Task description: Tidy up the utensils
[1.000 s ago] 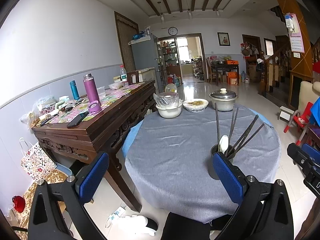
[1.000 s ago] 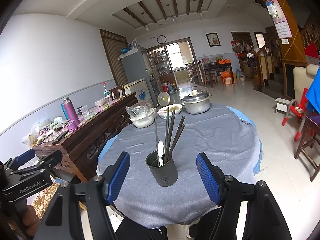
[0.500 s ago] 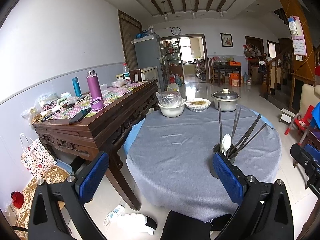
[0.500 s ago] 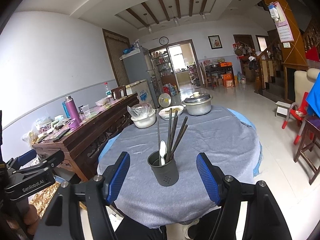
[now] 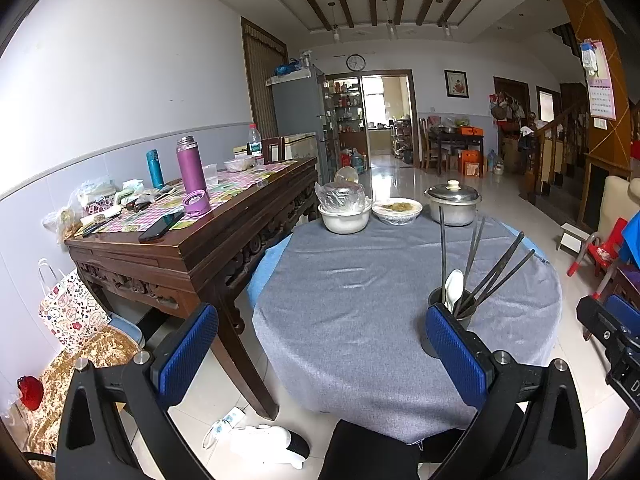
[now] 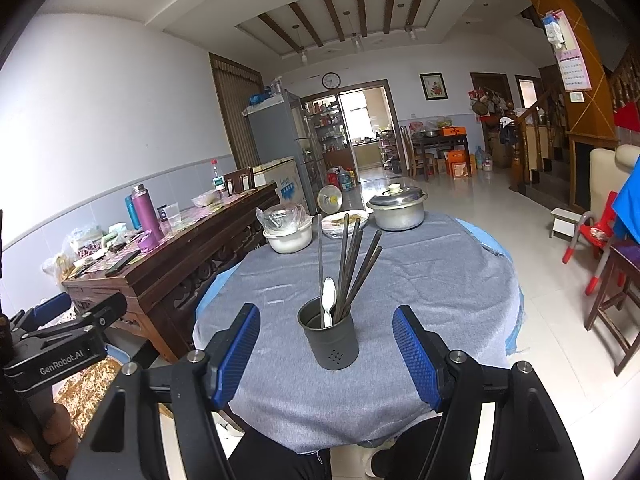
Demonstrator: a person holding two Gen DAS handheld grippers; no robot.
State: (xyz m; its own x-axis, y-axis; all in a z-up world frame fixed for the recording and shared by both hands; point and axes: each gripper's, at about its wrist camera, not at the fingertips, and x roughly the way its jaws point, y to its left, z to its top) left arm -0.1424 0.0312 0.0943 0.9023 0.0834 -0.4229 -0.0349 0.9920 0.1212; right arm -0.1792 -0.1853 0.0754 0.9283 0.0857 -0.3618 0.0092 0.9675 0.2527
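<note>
Holder: dark metal utensil cup (image 6: 330,338), cylindrical, small holes low on its wall, standing upright on the counter (image 6: 420,280) near its front edge.
Contents: dark chopsticks (image 6: 352,268) and a white spoon (image 6: 328,304).
Counter: round, under a grey woven cloth.
Right claw (image 6: 326,354): spread wide, blue ribbed pads either side of the cup, not touching.
Left claw (image 5: 320,354): spread, holding nothing; "GenRobot.AI" printed on its body.

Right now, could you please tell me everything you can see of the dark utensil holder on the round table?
The utensil holder is a dark grey cylinder, apparently metal, with small holes low on its front. It stands upright on the grey tablecloth near the table's front edge. Inside lean several dark chopsticks and one white spoon, bowl up. It sits ahead of the right gripper, between the open jaws, which do not touch it.
</note>
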